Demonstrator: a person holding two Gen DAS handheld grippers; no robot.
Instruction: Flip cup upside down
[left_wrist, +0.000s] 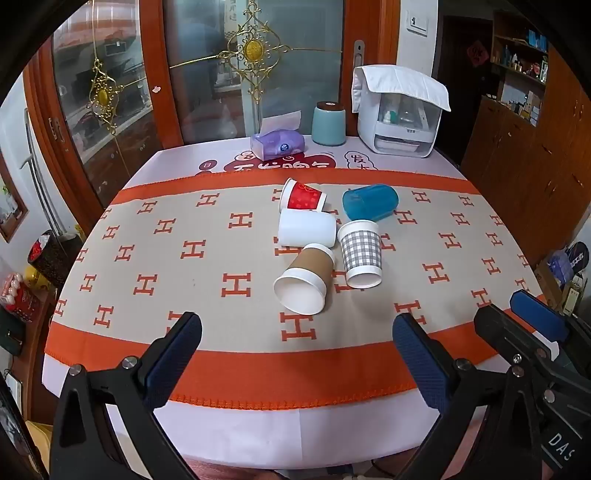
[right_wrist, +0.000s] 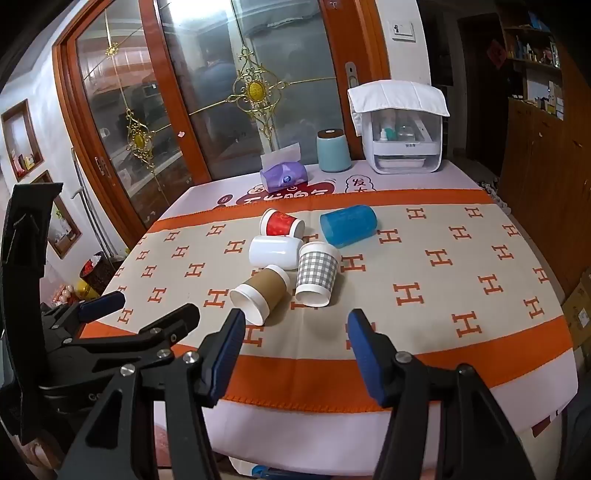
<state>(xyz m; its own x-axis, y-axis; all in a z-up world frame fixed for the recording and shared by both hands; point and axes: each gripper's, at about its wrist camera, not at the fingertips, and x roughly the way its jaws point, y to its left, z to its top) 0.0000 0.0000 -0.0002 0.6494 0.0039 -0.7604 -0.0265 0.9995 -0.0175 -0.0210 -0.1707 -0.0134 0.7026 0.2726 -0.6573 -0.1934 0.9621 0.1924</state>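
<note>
Five cups lie tipped mid-worktop (left_wrist: 155, 236): brown-sleeved paper cup (left_wrist: 304, 277) nearest front edge. Left gripper (left_wrist: 297, 343) and right gripper (right_wrist: 295, 332) fingers apart, empty.

Repeated "H" on tablecloth (left_wrist: 236, 284)

Table's got a beige cloth (left_wrist: 155, 258) with orange H's and orange bands, laid over a white printed cover (right_wrist: 325, 186). Behind it, glass sliding doors (left_wrist: 207, 74) in orange-brown wood frames with gold scrollwork. At the far edge sit a purple tissue pack (left_wrist: 277, 142), a teal canister (left_wrist: 328, 123) with a dark lid, and a white countertop appliance (left_wrist: 400, 122) with a white cloth draped over its top. Brown wood cabinets (left_wrist: 524, 162) on the right, shelves (left_wrist: 522, 55) of small stuff above. Light switch (right_wrist: 403, 28) on the white wall.
</note>
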